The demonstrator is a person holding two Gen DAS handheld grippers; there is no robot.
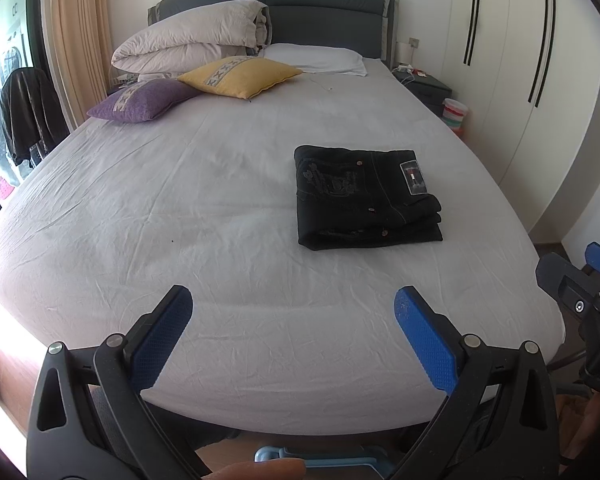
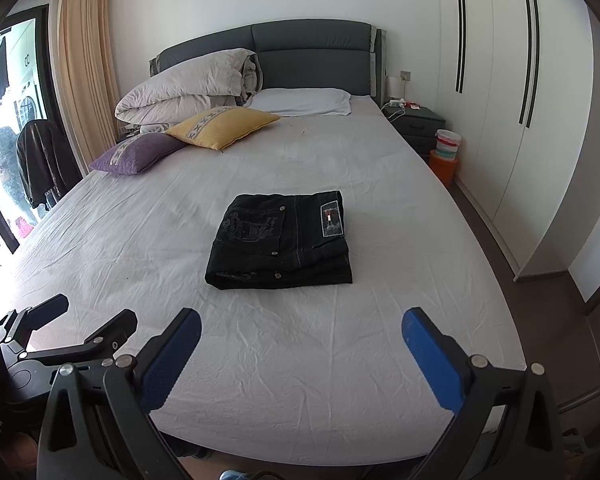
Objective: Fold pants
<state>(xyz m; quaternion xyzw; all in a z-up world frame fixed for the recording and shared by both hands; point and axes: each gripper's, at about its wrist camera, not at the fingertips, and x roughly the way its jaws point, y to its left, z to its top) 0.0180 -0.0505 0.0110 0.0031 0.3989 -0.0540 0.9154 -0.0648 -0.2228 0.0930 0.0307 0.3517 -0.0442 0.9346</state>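
Black pants [image 2: 280, 240] sitting folded in a neat rectangle on the grey sheet of the bed [image 2: 300, 360], both grippers empty and spread wide.

The left gripper [image 1: 294, 300] and right gripper [image 2: 302, 322] hang over the foot of the bed, well apart from the pants, blue pads not touching anything. The patch [image 2: 332, 220] on the waistband has a small red, white and dark flag-like mark, but no lettering is readable, and the embroidery on the back pocket [image 2: 252, 230] is too fine to make out. The folded layers underneath are hidden. Up by the headboard: a yellow cushion [image 1: 240, 76], a purple cushion [image 1: 144, 100] and a rolled duvet [image 1: 192, 38]. The doorway on the left is blown out by daylight.
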